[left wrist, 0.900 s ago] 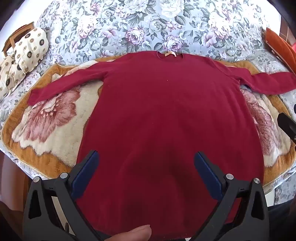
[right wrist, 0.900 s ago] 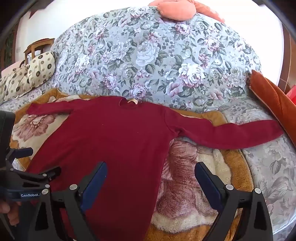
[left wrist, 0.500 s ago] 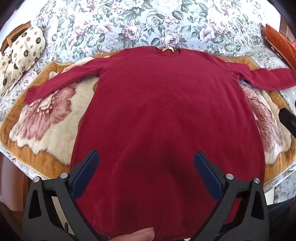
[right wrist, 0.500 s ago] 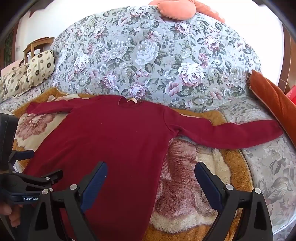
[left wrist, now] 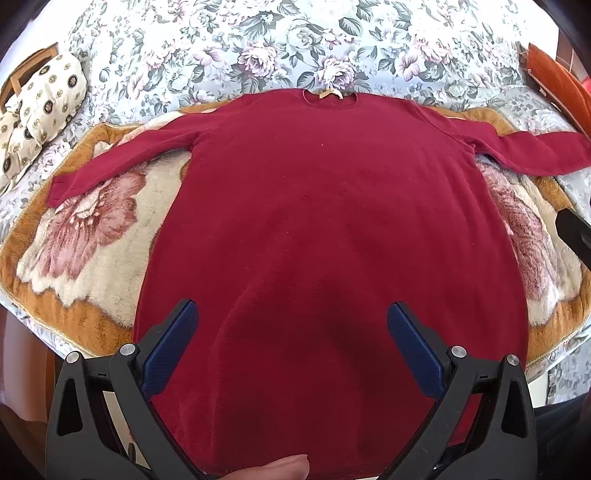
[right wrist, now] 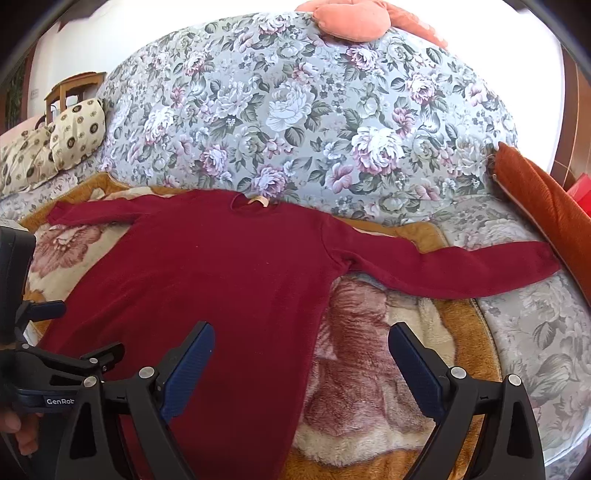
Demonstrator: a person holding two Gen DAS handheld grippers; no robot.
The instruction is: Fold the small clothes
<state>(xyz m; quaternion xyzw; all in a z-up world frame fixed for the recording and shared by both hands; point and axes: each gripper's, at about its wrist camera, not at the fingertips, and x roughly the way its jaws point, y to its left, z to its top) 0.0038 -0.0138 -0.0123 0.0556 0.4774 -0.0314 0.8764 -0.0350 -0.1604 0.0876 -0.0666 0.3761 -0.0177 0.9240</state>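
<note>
Left wrist view: the left gripper (left wrist: 291, 332) hovers, jaws wide apart, over the sweater (left wrist: 332, 229) hem (sleeves spread) on the blanket (left wrist: 85, 254). Right gripper (right wrist: 301, 354), equally spread, straddles the sweater's right edge.

There is one red sweater (left wrist: 332, 236) with two sleeves, one plush rose-patterned blanket (left wrist: 85, 236), one floral bedcover (right wrist: 295, 110), two cream medallion-print pillows (right wrist: 55, 144), one orange cushion (right wrist: 546, 206), one salmon-pink cushion (right wrist: 351, 22), and two grippers, left (left wrist: 291, 347) and right (right wrist: 301, 358).
</note>
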